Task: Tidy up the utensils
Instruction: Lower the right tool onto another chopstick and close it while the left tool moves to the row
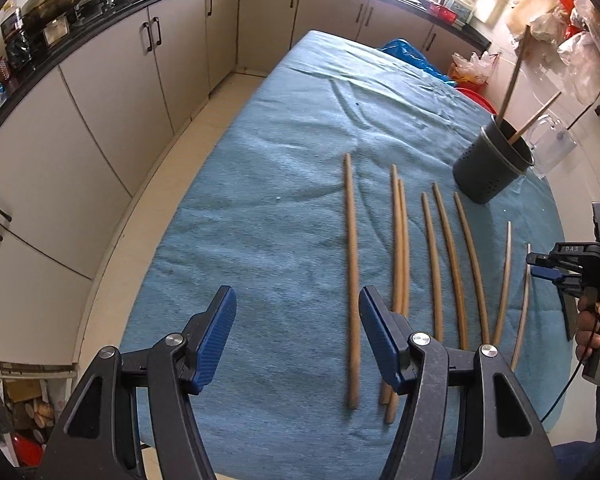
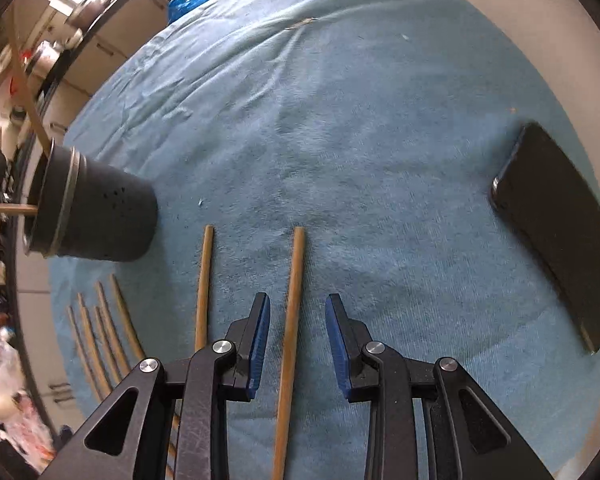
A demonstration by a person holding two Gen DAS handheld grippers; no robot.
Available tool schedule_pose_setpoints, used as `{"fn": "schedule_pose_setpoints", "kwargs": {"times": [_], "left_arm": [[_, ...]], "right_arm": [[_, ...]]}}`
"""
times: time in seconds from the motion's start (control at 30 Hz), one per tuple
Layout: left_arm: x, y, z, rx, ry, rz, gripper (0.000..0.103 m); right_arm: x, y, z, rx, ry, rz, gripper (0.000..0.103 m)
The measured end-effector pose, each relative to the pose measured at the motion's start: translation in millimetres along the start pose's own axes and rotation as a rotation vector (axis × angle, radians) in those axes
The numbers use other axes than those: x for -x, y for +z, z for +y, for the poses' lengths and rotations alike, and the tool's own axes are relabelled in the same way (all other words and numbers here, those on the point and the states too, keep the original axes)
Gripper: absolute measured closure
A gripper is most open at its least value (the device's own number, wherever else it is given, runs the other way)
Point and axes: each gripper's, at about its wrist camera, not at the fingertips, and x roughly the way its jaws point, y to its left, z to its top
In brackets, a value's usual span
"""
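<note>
Nearest the right wrist camera, the right gripper (image 2: 296, 344) hangs just above the blue cloth of the tabletop (image 2: 380, 160) with its jaws parted and nothing between the pads except air and the rightmost chopstick (image 2: 290, 340), which runs straight up the gap without touching either pad as far as the view shows. Just to its left lies a second chopstick (image 2: 203, 288), roughly parallel and a little apart.

The left gripper (image 1: 298, 338) is likewise released, empty, and hovers over bare cloth beside the leftmost chopstick (image 1: 352, 280). Beyond that stick a touching pair (image 1: 399, 248) lies side by side, then 3 more brown sticks (image 1: 452, 264) fan out toward the right, with the 2 paler ones nearest the right gripper closing the row.

Further back stands the dark utensil holder (image 1: 490, 166), upright, with 2 chopsticks already leaning out of its mouth. A clear jug (image 1: 552, 144) sits just behind it, and a black phone (image 2: 556, 232) lies flat well to the right.

The step in hand looks like lining up for a pick: the sorting has begun, and most sticks remain on the cloth. The next move calls for lowering the right gripper until the pads straddle the stick at cloth level, then closing squarely so the thin round shaft does not roll out, before carrying it to the holder.
</note>
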Motion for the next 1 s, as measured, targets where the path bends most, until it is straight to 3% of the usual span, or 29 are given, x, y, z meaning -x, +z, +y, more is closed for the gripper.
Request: {"fn": "schedule_pose_setpoints", "kwargs": {"times": [0.07,0.1,0.27,0.37,0.63,0.7,0.93,1.0], "left_arm": [[-2.5,3.8,1.2,-0.005,0.002,0.005,0.041],[-4.3,6.8,0.6,-0.010,0.003,0.009,0.041],[-17.8,23.1,-7.5,-0.040,-0.025,0.043,0.041],[-32.7,35.4,-17.7,-0.072,-0.046,0.085,0.041],[-91.4,70.2,-36.2,-0.094,-0.007,0.203,0.041],[-103.7,76.4,-41.5,-0.105,0.005,0.226,0.049],[-121.9,95.3,-65.1,-0.188,0.047,0.225,0.056],[-122.7,97.3,-69.3,-0.212,0.088,0.208,0.081]], "right_arm": [[-2.9,-0.8,10.1,0.052,-0.035,0.015,0.094],[-2.9,-1.9,13.9,0.073,-0.045,0.014,0.095],[7.7,-12.4,13.5,0.092,-0.027,0.003,0.097],[32.0,-22.5,5.9,0.085,0.026,-0.056,0.097],[87.4,-46.6,9.1,0.124,0.074,-0.184,0.097],[97.7,-49.3,7.6,0.132,0.077,-0.205,0.097],[116.6,-53.5,11.2,0.145,0.092,-0.258,0.097],[116.7,-51.9,14.0,0.148,0.102,-0.262,0.097]]}}
